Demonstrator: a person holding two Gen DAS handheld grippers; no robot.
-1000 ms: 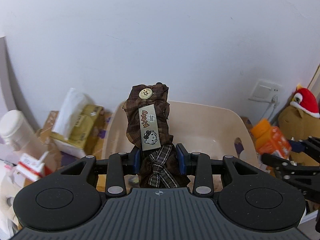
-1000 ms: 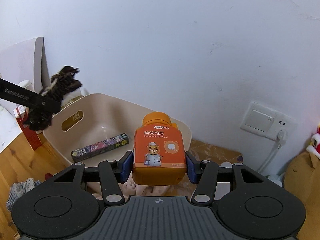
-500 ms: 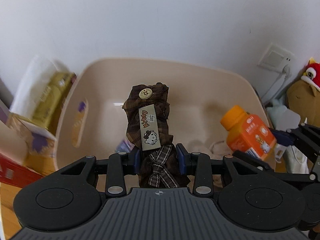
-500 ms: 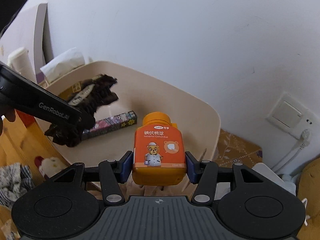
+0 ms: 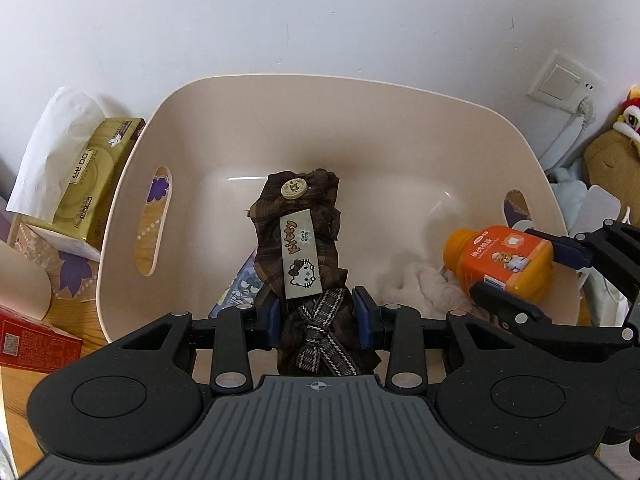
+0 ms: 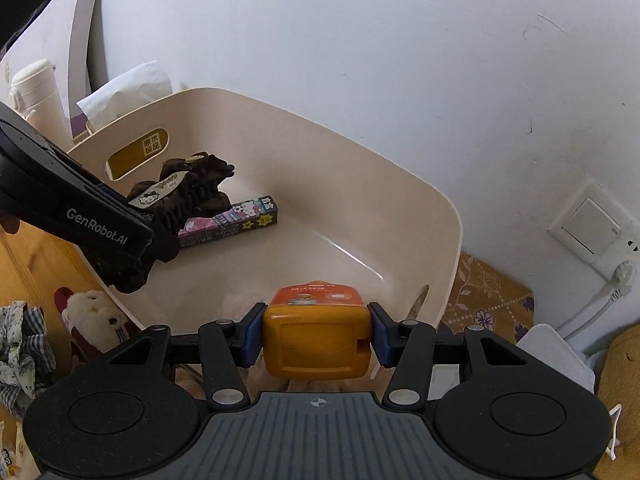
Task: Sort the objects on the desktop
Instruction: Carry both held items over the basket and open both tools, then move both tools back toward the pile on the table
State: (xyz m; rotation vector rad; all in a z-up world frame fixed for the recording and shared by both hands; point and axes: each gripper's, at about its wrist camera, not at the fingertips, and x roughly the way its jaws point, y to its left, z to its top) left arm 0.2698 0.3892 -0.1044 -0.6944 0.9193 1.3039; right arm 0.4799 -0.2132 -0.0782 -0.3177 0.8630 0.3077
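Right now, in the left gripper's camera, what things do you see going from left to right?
Tissue pack → brown plaid hair clip held by the left gripper → orange bottle → wall switch → stuffed toy.

You faced a plain white wall [image 5: 320, 20], scuffed and hairline-cracked toward the upper right. A white switch and socket plate [image 6: 592, 228] sat at right, with a wooden tabletop [image 6: 40, 256] showing at lower left under soft, even light.

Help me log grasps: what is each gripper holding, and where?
Left gripper: brown hair clip, pinched at its bow end. Right gripper: orange bottle, clamped across its base.
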